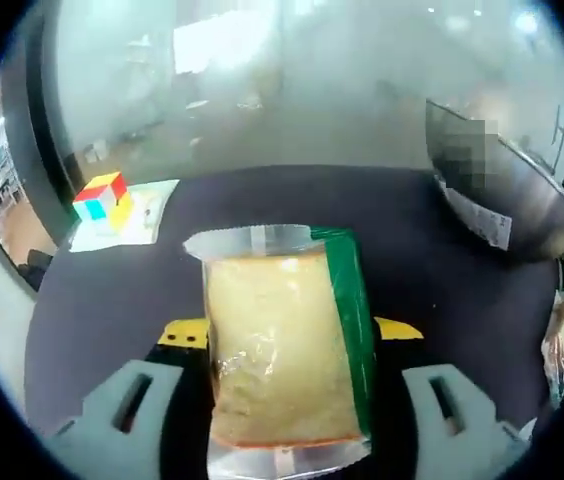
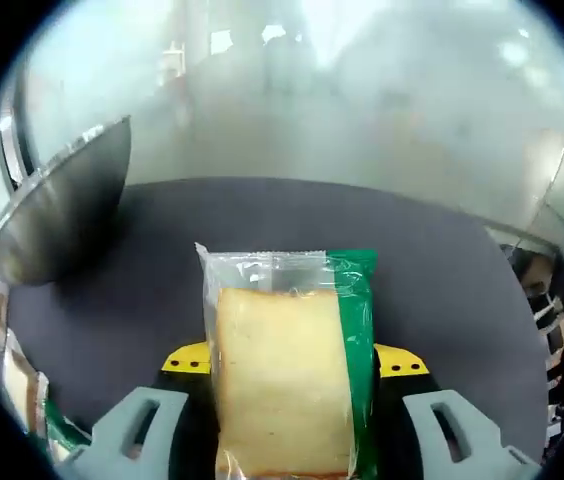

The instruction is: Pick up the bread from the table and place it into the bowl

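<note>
A slice of bread in a clear packet with a green edge (image 1: 280,350) lies lengthwise between the jaws of my left gripper (image 1: 288,334). The yellow-tipped jaws press its two sides, and it is held above the dark table (image 1: 112,300). In the right gripper view, a second packet of bread (image 2: 280,375) sits the same way in my right gripper (image 2: 288,362), shut on its sides. The steel bowl (image 1: 507,195) stands on the table ahead and to the right of the left gripper. In the right gripper view the bowl (image 2: 62,210) is ahead on the left.
A colour cube (image 1: 102,197) rests on a sheet of paper (image 1: 147,215) at the table's far left. More bread packets lie near the bowl (image 1: 562,335), seen also at the lower left of the right gripper view (image 2: 17,385). The table edge curves (image 2: 522,300) at the right.
</note>
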`<state>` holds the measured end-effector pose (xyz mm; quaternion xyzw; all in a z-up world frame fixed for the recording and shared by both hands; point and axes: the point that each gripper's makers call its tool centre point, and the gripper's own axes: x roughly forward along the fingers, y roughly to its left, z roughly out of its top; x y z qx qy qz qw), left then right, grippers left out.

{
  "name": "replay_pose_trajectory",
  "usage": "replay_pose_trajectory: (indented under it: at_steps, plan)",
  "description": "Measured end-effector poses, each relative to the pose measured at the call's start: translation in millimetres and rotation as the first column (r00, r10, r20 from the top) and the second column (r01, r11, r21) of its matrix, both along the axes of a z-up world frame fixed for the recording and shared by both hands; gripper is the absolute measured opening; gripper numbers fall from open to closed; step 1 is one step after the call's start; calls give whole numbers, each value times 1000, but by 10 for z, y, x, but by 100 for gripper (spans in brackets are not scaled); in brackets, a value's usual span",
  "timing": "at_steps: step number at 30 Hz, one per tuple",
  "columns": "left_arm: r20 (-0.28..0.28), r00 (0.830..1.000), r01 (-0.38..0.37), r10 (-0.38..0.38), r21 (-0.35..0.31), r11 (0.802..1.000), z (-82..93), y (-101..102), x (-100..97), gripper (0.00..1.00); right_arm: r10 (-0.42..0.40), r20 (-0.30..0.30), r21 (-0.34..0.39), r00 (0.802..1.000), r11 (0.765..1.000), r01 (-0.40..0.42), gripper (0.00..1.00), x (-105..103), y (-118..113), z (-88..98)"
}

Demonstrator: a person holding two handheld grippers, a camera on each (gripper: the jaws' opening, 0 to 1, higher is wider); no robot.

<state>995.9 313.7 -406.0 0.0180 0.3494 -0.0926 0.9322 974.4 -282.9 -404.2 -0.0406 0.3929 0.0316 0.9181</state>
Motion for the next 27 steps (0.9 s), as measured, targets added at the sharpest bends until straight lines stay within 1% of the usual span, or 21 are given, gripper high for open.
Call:
replay_pose_trajectory:
  at_steps: [1,3,6,8,9,10,11,13,14,15,16,17,18,19,21,22,23,24,25,26,27]
  plan:
    - [-5,1000,0,0,-6,1000,4,16,24,51,6,8,-2,1000,1000,-6,54,10,-2,40]
    - [-8,1000,8,-8,0,1000,21,7,-1,51,16,18,-10,1000,1000,-16,54,40,-21,122]
    - [4,1000,16,-16,3,1000,130,4,-7,51,33,31,-32,999,999,-32,54,40,-12,253]
    - [37,999,19,-19,-1,1000,283,-24,-29,51,49,40,-42,998,998,-47,54,56,-10,323]
    - [62,998,19,-19,-7,1000,361,-31,18,51,56,51,-48,997,997,-53,54,60,0,375]
    - [73,997,28,-27,-11,1000,441,-65,18,51,66,66,-48,996,997,-63,54,42,38,445]
    - [83,996,39,-38,-7,999,532,-85,60,51,73,84,-36,994,997,-70,54,42,76,500]
    - [125,989,75,-78,29,997,744,-195,104,51,81,106,0,991,997,-82,54,-4,177,578]
    - [135,987,84,-89,40,996,820,-231,113,51,86,108,3,990,996,-87,54,-70,229,596]
    - [154,982,100,-108,58,993,953,-290,148,51,95,113,2,989,995,-96,54,-77,261,618]
    - [176,976,116,-128,73,991,1083,-367,168,51,105,119,-9,987,994,-105,54,-14,243,650]
    - [190,970,135,-152,98,986,1235,-469,177,51,113,124,-19,986,994,-111,54,-2,247,673]
    - [197,966,148,-169,116,982,1304,-524,185,51,119,130,-23,984,993,-117,54,11,252,694]
    - [219,953,182,-211,148,972,1456,-667,214,51,123,138,-20,983,992,-121,54,7,267,718]
    - [246,936,222,-254,149,964,1635,-893,208,51,126,145,-4,981,992,-127,54,-2,301,754]
    - [278,912,273,-302,139,952,1750,-1067,222,51,134,149,-5,980,991,-135,54,15,308,776]
    - [292,899,306,-328,118,945,1838,-1218,224,51,168,170,-41,971,986,-164,54,29,327,850]
    - [284,896,326,-341,100,940,1893,-1338,232,51,176,178,-63,968,984,-167,54,32,326,898]
    - [279,898,330,-340,84,940,1945,-1431,262,51,188,188,-95,964,980,-172,54,31,333,970]
    - [276,895,341,-349,78,937,1984,-1541,249,51,206,198,-119,958,976,-185,54,20,367,1037]
    - [278,892,350,-357,76,934,2004,-1624,215,51,215,200,-123,956,973,-193,54,2,410,1081]
